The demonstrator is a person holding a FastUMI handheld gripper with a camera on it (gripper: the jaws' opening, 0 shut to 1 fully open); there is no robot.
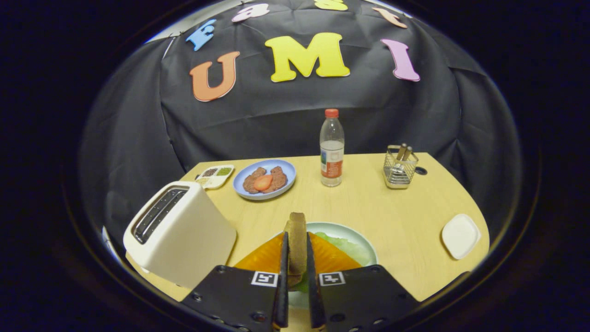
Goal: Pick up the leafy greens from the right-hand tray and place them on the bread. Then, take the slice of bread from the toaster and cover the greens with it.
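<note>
Between the fingers of the gripper (295,258), clamped, the bread slice (296,240) stands on edge, its long axis pointing away over the plate (364,242).

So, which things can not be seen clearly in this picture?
- Bread base on plate: hidden by the fingers and held slice, gripper view.
- Greens: partly covered by the orange sheet.
- Toaster slots: too dark.
- Condiment tray: contents too small.
</note>
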